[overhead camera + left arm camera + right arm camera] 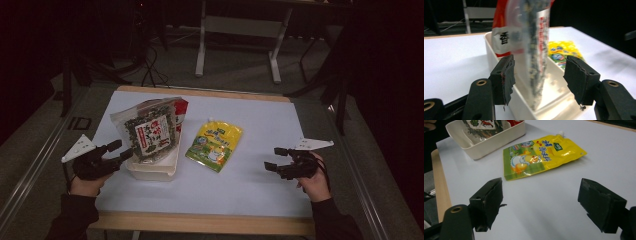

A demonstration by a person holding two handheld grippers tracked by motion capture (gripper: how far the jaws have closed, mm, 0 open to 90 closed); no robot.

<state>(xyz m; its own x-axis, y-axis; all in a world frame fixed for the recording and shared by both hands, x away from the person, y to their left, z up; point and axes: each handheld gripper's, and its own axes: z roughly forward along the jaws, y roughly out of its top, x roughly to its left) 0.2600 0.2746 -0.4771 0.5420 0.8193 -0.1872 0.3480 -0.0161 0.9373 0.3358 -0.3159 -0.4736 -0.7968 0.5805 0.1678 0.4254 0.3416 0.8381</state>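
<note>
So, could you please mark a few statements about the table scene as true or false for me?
1. The clear seaweed snack bag stands in the white plastic tray. True.
2. The left tongs clamp that bag. False: the bag sits between open jaws, untouched.
3. The yellow spouted pouch lies in the tray. False: it lies flat on the white table beside it.
4. The right tongs are open and hold nothing. True.
</note>
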